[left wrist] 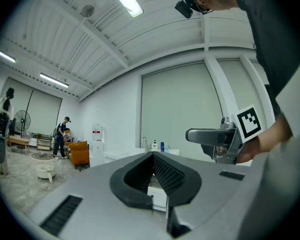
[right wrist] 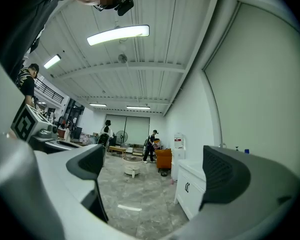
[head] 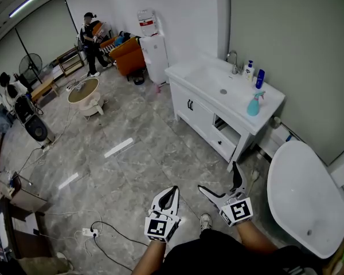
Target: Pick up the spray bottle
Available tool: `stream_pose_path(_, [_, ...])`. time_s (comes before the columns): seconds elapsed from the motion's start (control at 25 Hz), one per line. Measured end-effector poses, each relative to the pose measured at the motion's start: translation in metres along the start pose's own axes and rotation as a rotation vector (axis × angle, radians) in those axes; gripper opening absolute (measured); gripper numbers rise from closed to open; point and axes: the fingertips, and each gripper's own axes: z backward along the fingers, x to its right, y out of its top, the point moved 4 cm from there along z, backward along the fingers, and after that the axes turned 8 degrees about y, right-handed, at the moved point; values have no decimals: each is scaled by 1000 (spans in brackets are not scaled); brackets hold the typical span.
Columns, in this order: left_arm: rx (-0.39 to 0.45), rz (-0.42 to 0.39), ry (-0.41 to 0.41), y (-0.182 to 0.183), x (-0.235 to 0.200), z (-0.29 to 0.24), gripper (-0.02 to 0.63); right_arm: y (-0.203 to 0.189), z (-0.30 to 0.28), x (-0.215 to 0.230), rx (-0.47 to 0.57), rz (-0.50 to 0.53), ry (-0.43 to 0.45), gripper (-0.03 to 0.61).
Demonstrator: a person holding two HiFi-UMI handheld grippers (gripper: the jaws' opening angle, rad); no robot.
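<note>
A teal spray bottle (head: 253, 104) stands upright near the right end of the white vanity top (head: 203, 76), well ahead of both grippers. My left gripper (head: 169, 195) is held low over the floor with its jaws shut and nothing between them; the left gripper view shows the black pads (left wrist: 162, 174) pressed together. To its right, my right gripper (head: 218, 177) has its jaws spread wide and empty, pointing toward the vanity cabinet (right wrist: 190, 186). Its pads (right wrist: 222, 174) frame only floor and room. The spray bottle is too small to make out in the gripper views.
A faucet (head: 233, 61) and two small bottles (head: 254, 73) stand by the sink. A white bathtub (head: 304, 193) lies to the right. A water dispenser (head: 155, 50), an orange sofa (head: 128, 53), a round table (head: 83, 91) and a person (head: 92, 36) are farther back. Cables and a power strip (head: 90, 232) lie on the floor.
</note>
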Motion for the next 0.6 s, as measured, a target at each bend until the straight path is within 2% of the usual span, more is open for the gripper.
stream_pose_path(0.6, [-4,-13,25,12,-2,-126,-3,-26,-58,113,-44,-7,48,592])
